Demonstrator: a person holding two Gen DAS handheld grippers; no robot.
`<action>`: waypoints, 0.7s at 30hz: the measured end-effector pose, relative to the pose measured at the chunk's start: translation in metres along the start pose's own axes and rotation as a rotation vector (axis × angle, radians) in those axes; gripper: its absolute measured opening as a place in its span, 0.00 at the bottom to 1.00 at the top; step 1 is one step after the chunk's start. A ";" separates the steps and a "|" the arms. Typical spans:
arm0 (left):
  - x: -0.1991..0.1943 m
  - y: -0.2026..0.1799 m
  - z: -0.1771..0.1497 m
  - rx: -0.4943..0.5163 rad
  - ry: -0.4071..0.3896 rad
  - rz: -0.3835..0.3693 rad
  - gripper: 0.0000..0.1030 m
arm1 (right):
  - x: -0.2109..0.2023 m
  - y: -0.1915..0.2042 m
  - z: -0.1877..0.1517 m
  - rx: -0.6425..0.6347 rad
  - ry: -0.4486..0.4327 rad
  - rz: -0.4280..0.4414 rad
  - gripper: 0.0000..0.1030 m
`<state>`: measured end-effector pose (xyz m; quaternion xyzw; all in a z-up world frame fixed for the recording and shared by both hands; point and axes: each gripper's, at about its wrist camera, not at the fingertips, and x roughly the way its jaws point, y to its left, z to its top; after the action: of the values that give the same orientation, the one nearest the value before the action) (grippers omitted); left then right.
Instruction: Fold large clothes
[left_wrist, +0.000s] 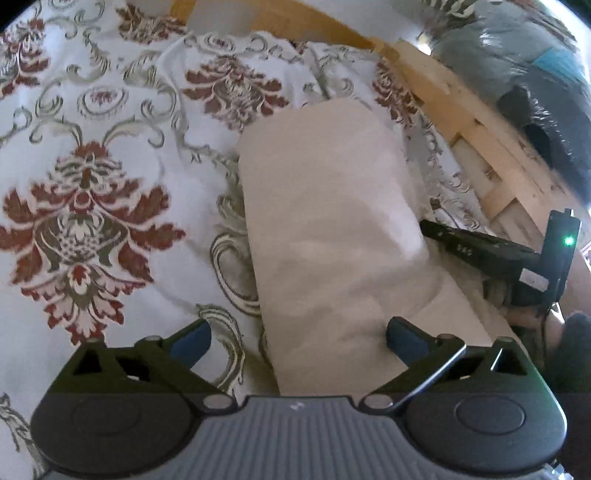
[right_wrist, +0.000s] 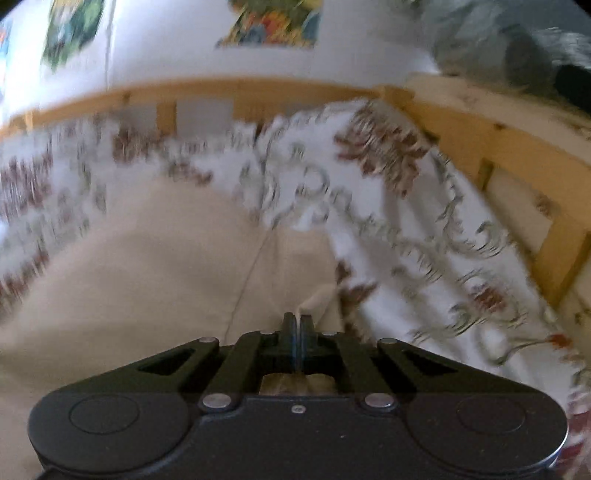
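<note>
The cream garment (left_wrist: 332, 229) lies on the bed, over a patterned bedspread (left_wrist: 85, 192) of red and grey damask, with the wooden bed frame (left_wrist: 476, 140) beyond it. The right gripper (right_wrist: 297, 320) is closed on a small fold of the cream cloth, a white sliver showing between its tips; this pinch presumably secures an edge or corner for the fold. The left gripper (left_wrist: 295, 338) hangs over the near end of the garment with jaws spread wide and nothing pressed between them, its right fingertip (left_wrist: 400, 332) above the cloth (contact cannot be confirmed), probably positioned to take a second hold. The garment appears as a long, pale, soft band, lightly creased, already doubled lengthwise. The right-wrist view is blurred.
</note>
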<state>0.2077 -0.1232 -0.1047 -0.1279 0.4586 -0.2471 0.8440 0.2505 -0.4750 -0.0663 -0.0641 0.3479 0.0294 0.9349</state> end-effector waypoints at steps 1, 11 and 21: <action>0.001 0.002 0.000 -0.011 0.004 0.002 1.00 | 0.003 0.002 -0.002 -0.010 0.001 0.007 0.02; 0.002 -0.004 0.001 0.028 -0.004 0.050 1.00 | -0.055 0.023 0.064 -0.123 -0.244 0.137 0.65; -0.015 -0.002 -0.003 0.052 -0.059 0.007 0.99 | 0.018 0.088 0.041 -0.340 -0.166 0.116 0.68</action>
<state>0.1981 -0.1165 -0.0946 -0.1115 0.4275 -0.2520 0.8610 0.2823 -0.3821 -0.0559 -0.1983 0.2629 0.1466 0.9328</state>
